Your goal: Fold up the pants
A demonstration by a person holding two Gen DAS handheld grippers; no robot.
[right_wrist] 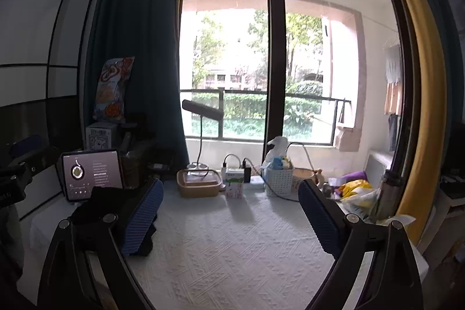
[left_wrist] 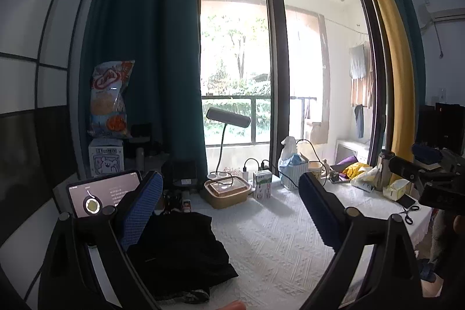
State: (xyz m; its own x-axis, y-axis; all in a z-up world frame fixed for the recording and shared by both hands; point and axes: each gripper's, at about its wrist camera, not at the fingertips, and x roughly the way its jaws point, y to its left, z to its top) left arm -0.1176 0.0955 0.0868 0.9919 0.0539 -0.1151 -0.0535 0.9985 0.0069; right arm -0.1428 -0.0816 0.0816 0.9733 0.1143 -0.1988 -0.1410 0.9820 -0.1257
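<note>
While both hand-held grippers, left (left_wrist: 231,201) and right (right_wrist: 231,205), hover wide open and empty, the black pants (left_wrist: 180,252) lie in a compact heap at the tabletop's (left_wrist: 276,240) left side. Such a heap fits either a finished fold or a crumpled start.

Daylight floods through the window (right_wrist: 261,48) at centre frame, overexposed in my left view. The room edges go dim and bend with fisheye. A carton (right_wrist: 234,187) casts a soft shadow toward me across the tabletop (right_wrist: 232,252).
</note>
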